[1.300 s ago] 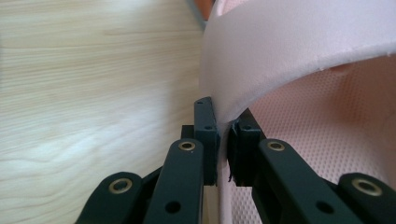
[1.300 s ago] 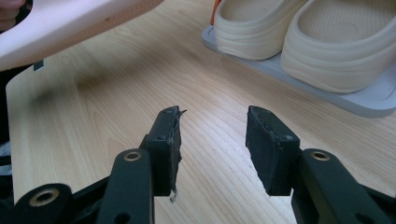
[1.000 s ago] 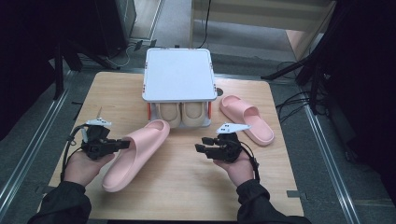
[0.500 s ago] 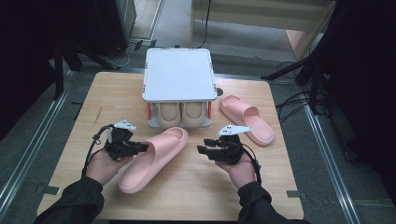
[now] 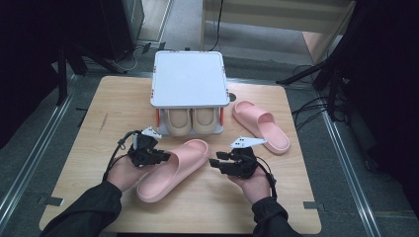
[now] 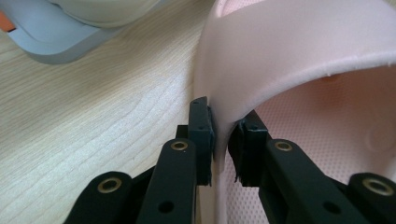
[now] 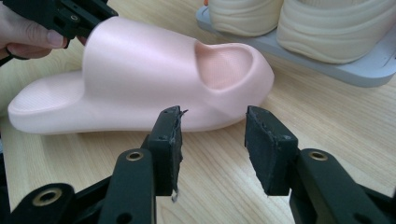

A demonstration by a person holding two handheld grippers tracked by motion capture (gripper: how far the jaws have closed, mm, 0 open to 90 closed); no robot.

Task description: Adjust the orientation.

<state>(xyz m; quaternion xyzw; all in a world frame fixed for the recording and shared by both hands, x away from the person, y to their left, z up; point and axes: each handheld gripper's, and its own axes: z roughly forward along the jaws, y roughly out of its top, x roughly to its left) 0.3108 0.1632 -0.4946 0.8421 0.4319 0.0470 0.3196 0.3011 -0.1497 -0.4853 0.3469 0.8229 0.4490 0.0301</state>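
Pink slide sandal lying diagonally on the wooden table, toe toward 1 o'clock, just short of the white two-tier shoe rack. The rack's lower shelf already holds a pair of cream shoes; a second pink slide lies at 3 o'clock of the rack, untouched. Judged progress: early, neither pink slide yet racked, one in hand. Left gripper approaches from 9 o'clock, jaws nearly closed and pinching the edge of the sandal's strap. Right gripper rests at 3 o'clock of the sandal, pointing at it, jaws parted wide with nothing between them. Both forearms enter from 6 o'clock.
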